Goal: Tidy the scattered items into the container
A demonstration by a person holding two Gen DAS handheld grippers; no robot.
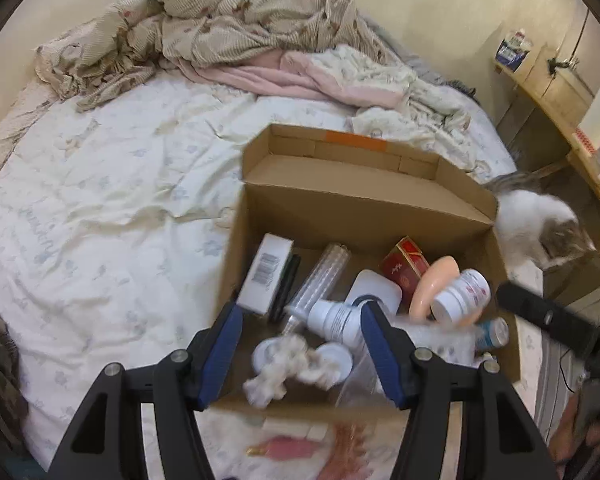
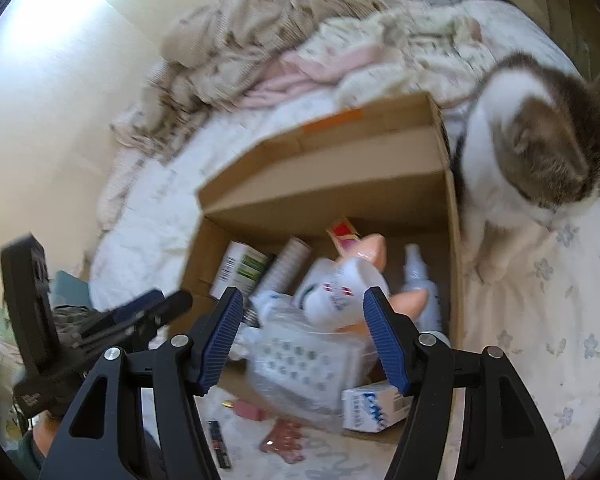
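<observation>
An open cardboard box (image 1: 364, 204) (image 2: 328, 184) stands on the bed and holds several toiletries. Among them are a white carton (image 1: 265, 276), a clear tube (image 1: 320, 280), a red packet (image 1: 404, 268), a peach bottle (image 1: 432, 284) and a white jar (image 1: 462, 296). My left gripper (image 1: 300, 307) hangs open over the box's near edge. A blurred white fluffy tuft (image 1: 278, 374) lies loose between its fingers, and the pads do not touch it. My right gripper (image 2: 304, 293) is open above the box. Below it are a blurred white jar (image 2: 340, 296) and a clear blister bag (image 2: 304, 364).
A grey and white cat (image 2: 532, 152) (image 1: 540, 224) stands at the box's right side. Small pink items (image 2: 284, 440) and a dark stick (image 2: 219, 444) lie on the sheet in front of the box. Crumpled blankets (image 1: 228, 28) fill the far bed. A wooden shelf (image 1: 560, 92) lines the right.
</observation>
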